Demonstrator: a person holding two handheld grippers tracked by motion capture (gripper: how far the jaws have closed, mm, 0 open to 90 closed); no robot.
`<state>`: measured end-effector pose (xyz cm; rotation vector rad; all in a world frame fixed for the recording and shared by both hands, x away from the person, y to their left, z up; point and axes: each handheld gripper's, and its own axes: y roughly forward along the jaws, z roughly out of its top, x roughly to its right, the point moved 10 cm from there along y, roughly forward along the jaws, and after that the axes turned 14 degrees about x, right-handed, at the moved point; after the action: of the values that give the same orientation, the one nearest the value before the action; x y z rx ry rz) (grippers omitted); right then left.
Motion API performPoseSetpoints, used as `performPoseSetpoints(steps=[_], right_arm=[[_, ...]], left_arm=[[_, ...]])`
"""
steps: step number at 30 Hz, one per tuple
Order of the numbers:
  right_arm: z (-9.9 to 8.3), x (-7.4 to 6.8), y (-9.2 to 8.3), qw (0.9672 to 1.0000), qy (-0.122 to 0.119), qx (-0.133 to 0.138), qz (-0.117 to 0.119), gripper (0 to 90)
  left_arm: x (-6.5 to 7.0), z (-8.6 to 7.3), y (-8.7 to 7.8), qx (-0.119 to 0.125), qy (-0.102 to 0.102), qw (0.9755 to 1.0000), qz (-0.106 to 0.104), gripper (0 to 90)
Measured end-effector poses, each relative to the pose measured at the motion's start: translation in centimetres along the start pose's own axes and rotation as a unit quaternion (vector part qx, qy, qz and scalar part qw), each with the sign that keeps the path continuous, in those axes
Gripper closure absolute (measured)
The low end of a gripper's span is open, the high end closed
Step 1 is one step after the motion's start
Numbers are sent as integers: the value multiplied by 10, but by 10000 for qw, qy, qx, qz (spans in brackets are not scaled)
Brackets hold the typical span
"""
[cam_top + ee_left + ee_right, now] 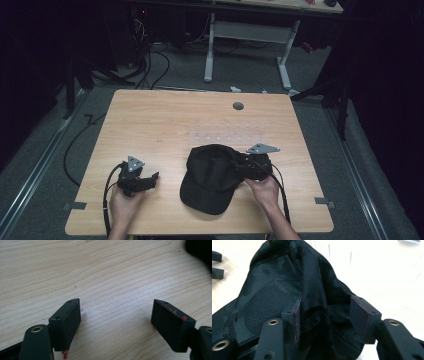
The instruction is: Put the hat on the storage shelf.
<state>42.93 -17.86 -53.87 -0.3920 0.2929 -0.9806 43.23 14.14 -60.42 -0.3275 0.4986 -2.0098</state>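
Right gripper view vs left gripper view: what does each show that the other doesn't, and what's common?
Right gripper view alone: the mesh weave of the black fabric baseball cap, a fold of it between the right gripper's open jaws. Left gripper view alone: the left gripper, jaws wide apart with nothing between them. Both: the light wooden table, with the cap a dark blur at the left view's top right corner.

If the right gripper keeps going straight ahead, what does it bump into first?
The black cap. The right gripper points straight at its mesh crown, whose raised fold already sits between the open jaws, so it would probably push into that fabric.
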Motion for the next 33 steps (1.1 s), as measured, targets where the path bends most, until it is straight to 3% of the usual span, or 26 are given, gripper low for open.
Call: performPoseSetpoints(steps=[8,15,21,33], right_arm=[[-4,-5,3,9998,2,-72,179,667],[-5,-7,2,9998,-56,-104,154,803],[-3,-8,0,9998,-125,-8,134,841],[10,-9,-19,9988,3,340,351,857]], left_arm=[[0,0,0,1,6,10000,0,240],[0,0,0,1,4,10000,0,240],[0,0,0,3,0,10000,3,241],[0,0,0,12,-11,10000,20,246]])
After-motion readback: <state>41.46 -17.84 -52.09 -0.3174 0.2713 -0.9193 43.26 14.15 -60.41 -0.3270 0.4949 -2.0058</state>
